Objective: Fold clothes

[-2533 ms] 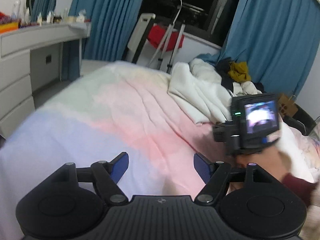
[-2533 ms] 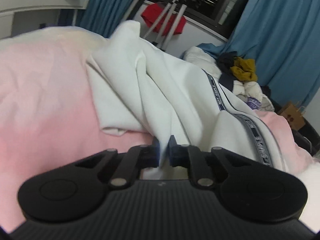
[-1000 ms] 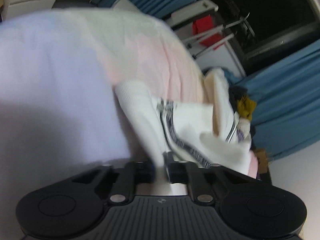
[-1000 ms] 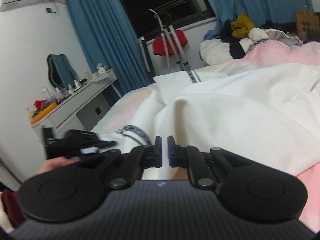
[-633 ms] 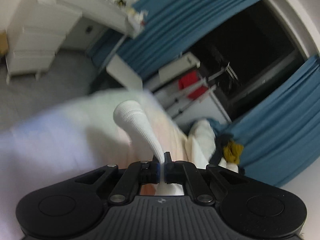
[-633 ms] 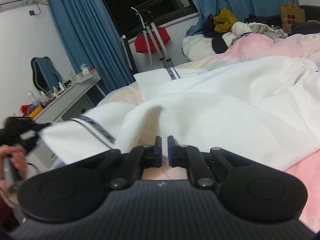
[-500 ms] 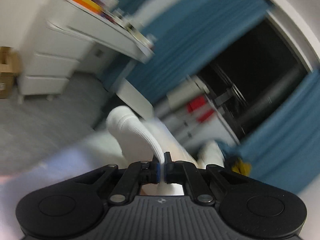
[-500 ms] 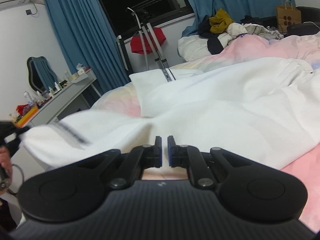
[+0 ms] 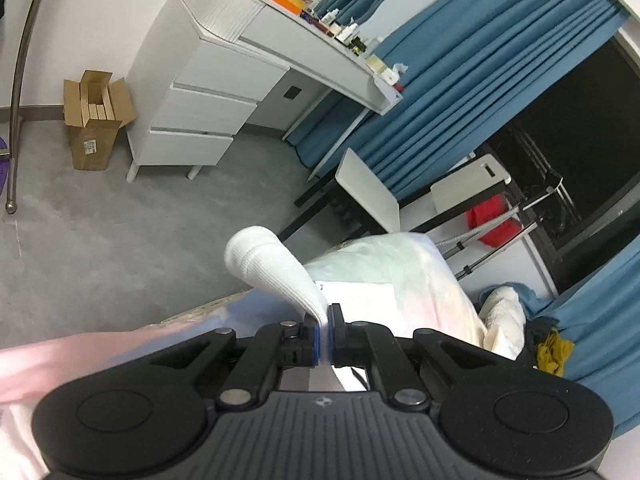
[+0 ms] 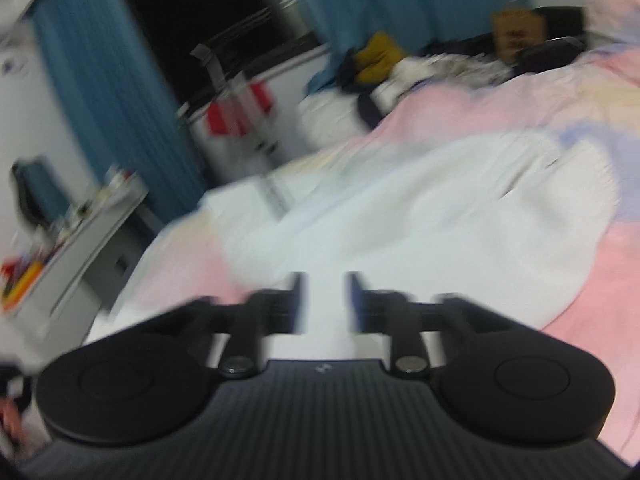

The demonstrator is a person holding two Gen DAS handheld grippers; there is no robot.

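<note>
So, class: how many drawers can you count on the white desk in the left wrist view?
3, stacked on the desk: top drawer, middle drawer, bottom drawer. Others may lie out of view.

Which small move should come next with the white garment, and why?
Probably the left gripper should lower the ribbed cuff it pinches onto the bed. The right gripper is open, and most of the white garment lies spread on the bed, so only the cuff end seems raised.
</note>
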